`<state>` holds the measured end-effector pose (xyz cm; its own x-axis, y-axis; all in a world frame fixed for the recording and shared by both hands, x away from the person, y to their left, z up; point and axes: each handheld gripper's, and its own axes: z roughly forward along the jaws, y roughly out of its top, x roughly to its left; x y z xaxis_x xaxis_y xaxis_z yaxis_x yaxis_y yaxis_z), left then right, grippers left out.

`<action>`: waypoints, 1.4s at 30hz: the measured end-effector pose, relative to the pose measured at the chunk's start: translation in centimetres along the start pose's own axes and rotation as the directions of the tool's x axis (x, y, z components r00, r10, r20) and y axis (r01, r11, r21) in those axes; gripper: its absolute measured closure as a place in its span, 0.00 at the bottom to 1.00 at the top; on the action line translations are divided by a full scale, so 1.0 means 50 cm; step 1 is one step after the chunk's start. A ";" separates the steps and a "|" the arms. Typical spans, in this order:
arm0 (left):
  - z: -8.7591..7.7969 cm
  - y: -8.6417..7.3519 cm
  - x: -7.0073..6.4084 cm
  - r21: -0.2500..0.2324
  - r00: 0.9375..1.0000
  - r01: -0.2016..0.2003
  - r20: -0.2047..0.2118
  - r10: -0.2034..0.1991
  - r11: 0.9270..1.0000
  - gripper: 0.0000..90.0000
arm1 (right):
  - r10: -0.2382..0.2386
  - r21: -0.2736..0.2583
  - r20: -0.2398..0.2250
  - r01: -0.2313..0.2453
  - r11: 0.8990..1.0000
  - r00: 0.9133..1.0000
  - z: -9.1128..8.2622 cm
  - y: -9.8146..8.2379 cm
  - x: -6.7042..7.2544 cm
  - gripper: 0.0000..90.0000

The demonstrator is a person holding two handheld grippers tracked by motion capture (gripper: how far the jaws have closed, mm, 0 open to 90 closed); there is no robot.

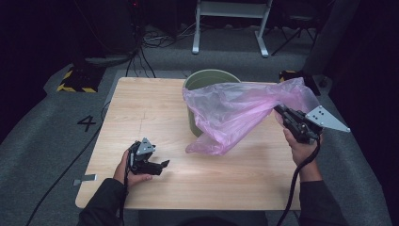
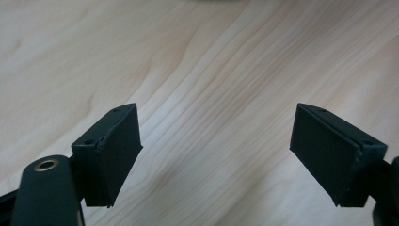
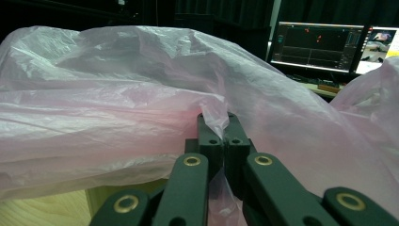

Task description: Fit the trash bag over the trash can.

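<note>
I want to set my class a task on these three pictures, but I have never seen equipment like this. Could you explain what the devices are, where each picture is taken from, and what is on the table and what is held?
A person sits at a wooden table with a hand-held two-jaw gripper in each hand; there is no robot arm. The high view comes from a fixed camera above the person, looking down on the table. The other two pictures come from cameras that ride on the grippers and look along their black jaws.

On the table stands a green bin, with a thin pink plastic bag draped over it.

The right gripper is shut on an edge of the bag and holds it up. The left gripper is open with nothing between its jaws, low over bare wood near the person.
</note>
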<state>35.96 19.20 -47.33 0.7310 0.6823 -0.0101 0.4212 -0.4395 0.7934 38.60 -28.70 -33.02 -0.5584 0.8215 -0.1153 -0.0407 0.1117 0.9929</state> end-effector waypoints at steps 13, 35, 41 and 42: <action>-0.020 0.143 -0.139 -0.198 0.986 -0.150 0.035 0.160 0.969 0.21 | -0.010 0.026 -0.006 0.011 1.000 1.000 0.018 0.003 0.014 1.00; -0.065 0.284 -0.069 -0.386 0.982 -0.177 -0.137 0.134 0.905 0.91 | -0.008 0.036 -0.010 0.009 0.999 1.000 0.030 -0.013 0.008 1.00; -0.038 0.333 -0.042 -0.356 0.968 -0.206 -0.212 0.136 0.912 0.89 | -0.010 0.042 0.010 0.010 0.999 1.000 0.033 -0.016 -0.002 1.00; -0.030 0.340 -0.038 -0.345 0.961 -0.222 -0.233 0.145 0.912 0.89 | -0.010 0.041 0.014 0.010 0.999 1.000 0.033 -0.017 -0.004 1.00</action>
<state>40.93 11.31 -32.89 0.6387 0.7285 0.2477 0.0369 -0.3506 0.9358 40.12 -28.05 -33.89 -0.5464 0.8280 -0.1257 -0.0116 0.1426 0.9897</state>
